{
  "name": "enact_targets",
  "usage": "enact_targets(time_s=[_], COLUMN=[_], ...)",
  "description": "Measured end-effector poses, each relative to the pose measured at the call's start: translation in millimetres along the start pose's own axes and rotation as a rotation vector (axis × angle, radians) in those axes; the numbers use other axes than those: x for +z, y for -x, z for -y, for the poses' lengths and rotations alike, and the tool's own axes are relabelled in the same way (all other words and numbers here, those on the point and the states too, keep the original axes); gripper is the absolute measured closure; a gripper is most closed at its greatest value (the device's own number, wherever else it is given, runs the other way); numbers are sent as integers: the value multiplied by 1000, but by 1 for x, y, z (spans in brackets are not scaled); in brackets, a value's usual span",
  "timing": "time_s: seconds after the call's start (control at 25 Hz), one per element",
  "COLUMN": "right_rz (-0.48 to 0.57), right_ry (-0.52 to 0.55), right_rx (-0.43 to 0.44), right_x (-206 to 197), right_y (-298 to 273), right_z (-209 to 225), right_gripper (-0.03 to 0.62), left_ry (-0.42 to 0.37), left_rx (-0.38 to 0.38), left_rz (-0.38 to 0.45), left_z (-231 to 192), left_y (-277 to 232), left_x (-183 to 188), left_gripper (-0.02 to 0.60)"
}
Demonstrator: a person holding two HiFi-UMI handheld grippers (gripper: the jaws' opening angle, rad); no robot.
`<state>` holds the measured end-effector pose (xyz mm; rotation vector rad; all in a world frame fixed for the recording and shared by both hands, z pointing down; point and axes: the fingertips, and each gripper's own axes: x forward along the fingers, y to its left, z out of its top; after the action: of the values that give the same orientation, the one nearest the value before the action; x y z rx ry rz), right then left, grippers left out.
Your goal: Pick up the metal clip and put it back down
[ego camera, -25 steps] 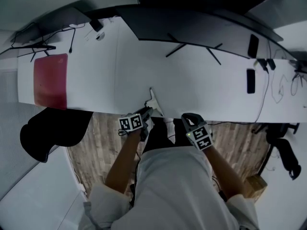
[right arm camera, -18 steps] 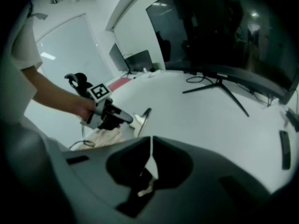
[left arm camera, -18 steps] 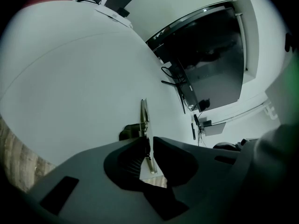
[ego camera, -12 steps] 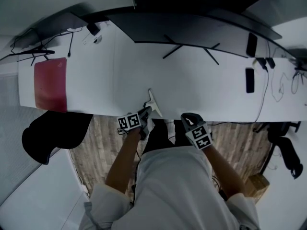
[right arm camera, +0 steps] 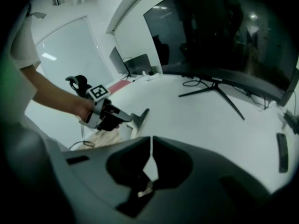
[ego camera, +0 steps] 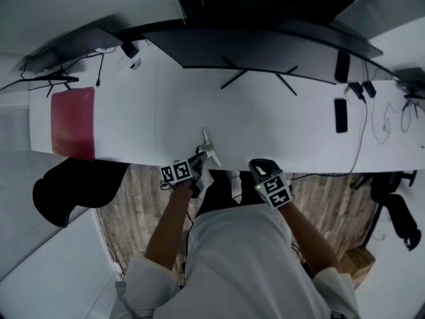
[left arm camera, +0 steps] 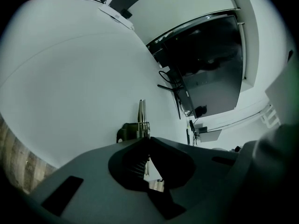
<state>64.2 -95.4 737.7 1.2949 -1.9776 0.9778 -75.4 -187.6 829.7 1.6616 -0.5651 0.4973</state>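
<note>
Left gripper view shows the metal clip (left arm camera: 141,115): slim, silvery, spring-hinged.

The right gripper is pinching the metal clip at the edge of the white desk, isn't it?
No: the left gripper pinches the metal clip at the edge of the white desk, its jaws having just closed on it, as the left gripper view shows. The right gripper is shut, empty.
</note>
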Motion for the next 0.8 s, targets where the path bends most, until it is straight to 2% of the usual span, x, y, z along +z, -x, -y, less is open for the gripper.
enact_targets(time_s=[0.8], right_rz=[22], right_ry=[12], right_rx=[-2], right_x=[-13], right_y=[25], right_z=[25], right_gripper=[559], left_ry=[-25], left_rx=[-8], left_rz=[-15], left_z=[41], left_y=[-12], left_x=[-24], left_gripper=[548])
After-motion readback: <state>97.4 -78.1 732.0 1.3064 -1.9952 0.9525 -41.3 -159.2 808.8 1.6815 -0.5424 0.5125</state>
